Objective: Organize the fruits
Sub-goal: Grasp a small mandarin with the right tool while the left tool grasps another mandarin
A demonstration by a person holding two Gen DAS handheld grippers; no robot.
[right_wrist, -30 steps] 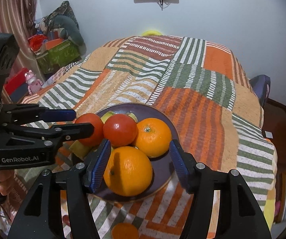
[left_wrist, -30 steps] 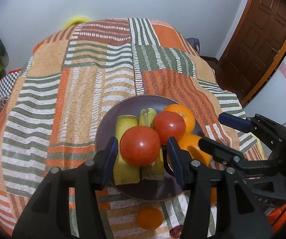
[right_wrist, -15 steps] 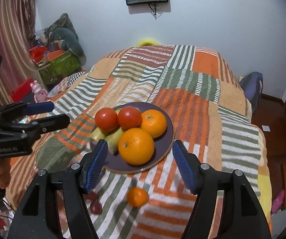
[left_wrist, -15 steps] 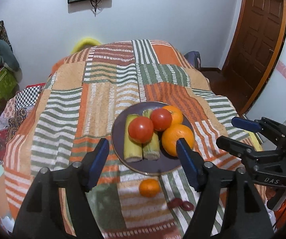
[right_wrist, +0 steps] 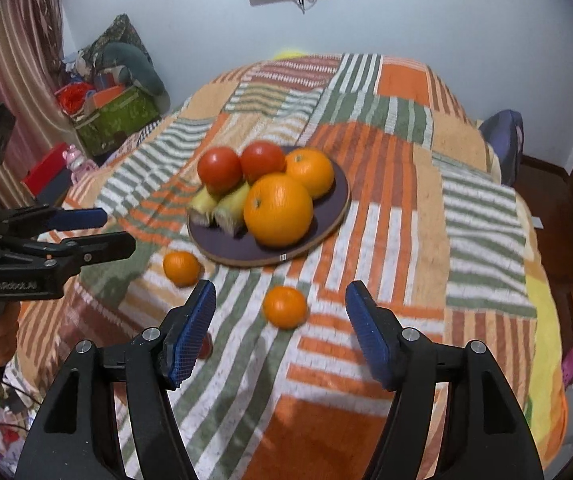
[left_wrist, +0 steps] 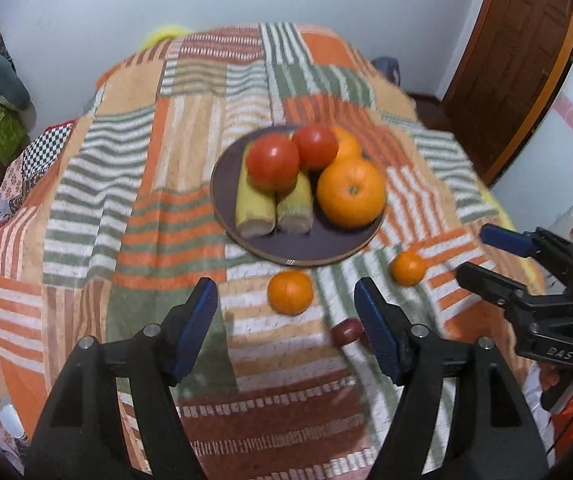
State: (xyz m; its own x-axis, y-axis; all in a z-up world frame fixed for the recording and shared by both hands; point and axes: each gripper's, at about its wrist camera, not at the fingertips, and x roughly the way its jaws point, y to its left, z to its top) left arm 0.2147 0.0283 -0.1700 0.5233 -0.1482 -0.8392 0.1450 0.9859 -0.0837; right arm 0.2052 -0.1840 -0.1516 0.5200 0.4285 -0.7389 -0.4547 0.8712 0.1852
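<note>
Risk: tomatoes (left_wrist: pixel 272 160) are being perched on bananas (left_wrist: pixel 254 208) on the plate (left_wrist: pixel 222 184), mid-bed (left_wrist: pixel 86 208); rolling is likely if nudged. Both grippers, left (left_wrist: pixel 286 330) and right (right_wrist: pixel 280 330), are being held released, empty; two mandarins (left_wrist: pixel 290 293) are lying loose near the front edge.

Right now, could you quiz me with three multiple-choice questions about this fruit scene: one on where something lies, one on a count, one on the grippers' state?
1. The two small oranges lie: A on the plate, B on the blanket, C on the floor.
2. Tomatoes on the plate: A one, B two, C four.
3. Both grippers are: A open and empty, B holding fruit, C shut.

B: small oranges sit on the blanket before the plate.
B: tomatoes lie together.
A: left gripper and right gripper grip nothing.
</note>
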